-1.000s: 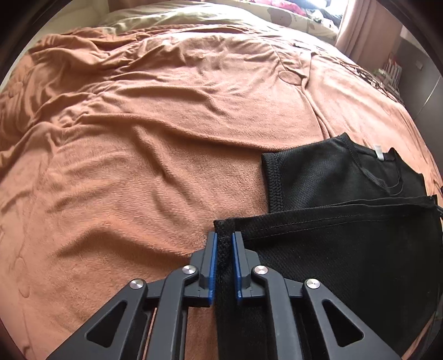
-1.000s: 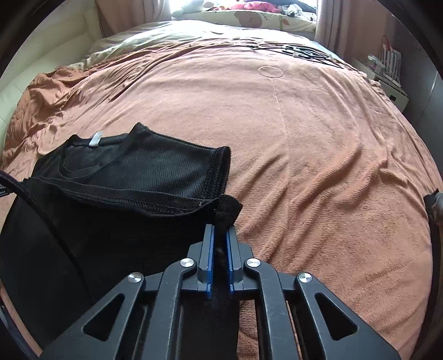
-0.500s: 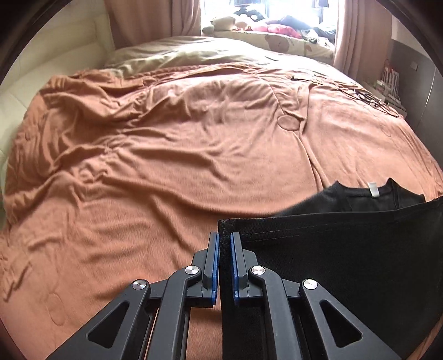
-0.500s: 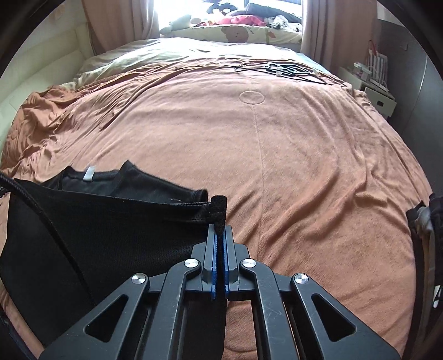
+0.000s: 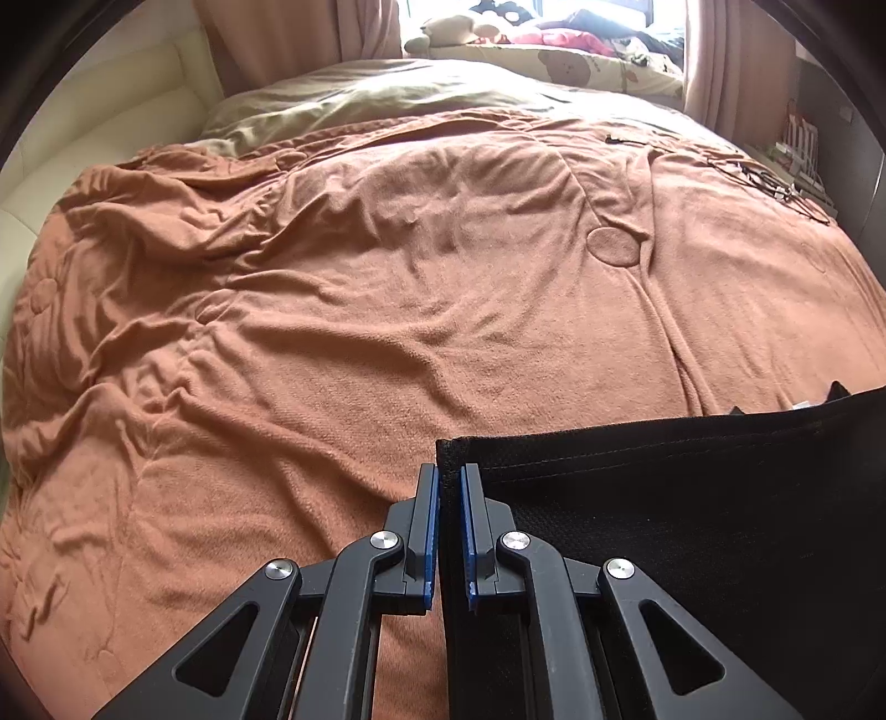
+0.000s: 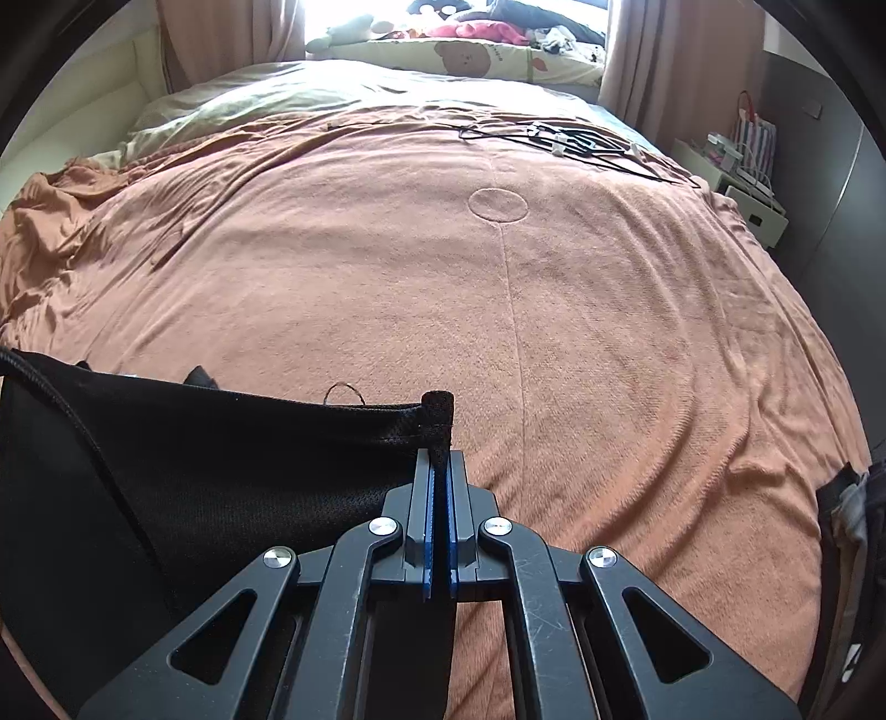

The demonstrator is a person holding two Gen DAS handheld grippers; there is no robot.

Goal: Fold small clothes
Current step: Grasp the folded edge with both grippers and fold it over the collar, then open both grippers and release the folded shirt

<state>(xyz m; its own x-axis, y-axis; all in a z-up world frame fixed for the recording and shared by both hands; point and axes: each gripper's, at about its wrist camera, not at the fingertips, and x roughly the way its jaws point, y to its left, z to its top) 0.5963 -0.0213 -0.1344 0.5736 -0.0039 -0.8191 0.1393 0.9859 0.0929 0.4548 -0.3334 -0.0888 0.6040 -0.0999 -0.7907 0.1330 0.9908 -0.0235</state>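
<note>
A small black mesh shirt (image 5: 692,509) hangs stretched between my two grippers above the orange blanket (image 5: 387,310). My left gripper (image 5: 449,476) is shut on the shirt's left hem corner. My right gripper (image 6: 440,459) is shut on the right hem corner of the shirt (image 6: 232,459), whose tip sticks up between the pads. The raised hem hides most of the neck end; only small bits of it and a white label (image 5: 805,404) peek over the edge.
The orange blanket (image 6: 554,310) covers a wide bed, wrinkled on the left. Black cables (image 6: 576,138) lie at the far right. Pillows and plush toys (image 6: 459,50) sit at the head. A white nightstand (image 6: 753,188) stands to the right. Dark clothing (image 6: 853,515) lies at the right edge.
Both grippers have lifted the hem up off the bed and tilted upward. The neck and label, plainly in view one second ago, are now nearly hidden behind the raised hem.
</note>
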